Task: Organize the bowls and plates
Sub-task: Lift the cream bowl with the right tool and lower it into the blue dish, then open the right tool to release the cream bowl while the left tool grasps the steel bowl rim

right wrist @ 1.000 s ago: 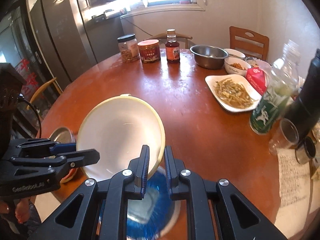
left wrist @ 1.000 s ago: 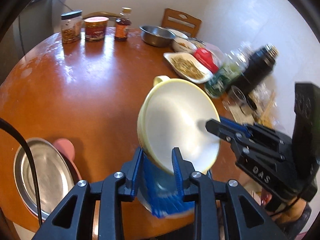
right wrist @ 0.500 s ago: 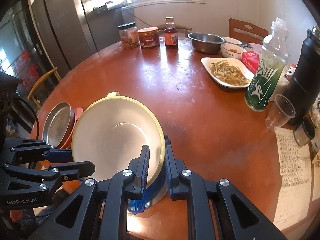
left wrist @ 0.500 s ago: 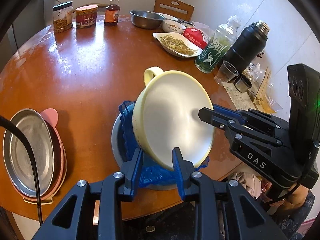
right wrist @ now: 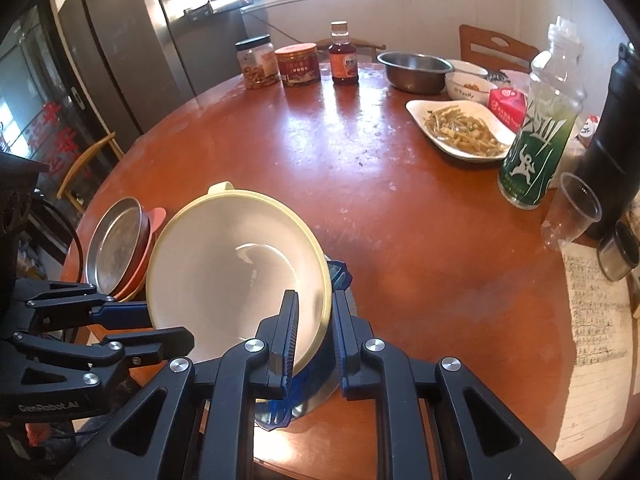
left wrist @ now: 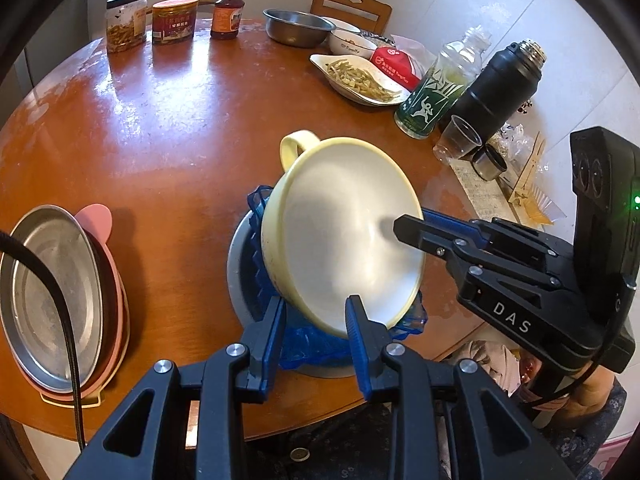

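Both grippers pinch the yellow bowl: the left gripper holds its near rim, the right gripper its side. It tilts just above the blue bowl. If one lets go early, it may slide toward the far cup.

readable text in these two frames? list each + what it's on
"DAS": side of the right gripper.
"GenRobot.AI": side of the left gripper.
"Family": white bowl beside the steel bowl.
Too small or blurred to read: labels on the two jars and the sauce bottle, print on the red packet, lettering on the green bottle, handwriting on the paper sheet.
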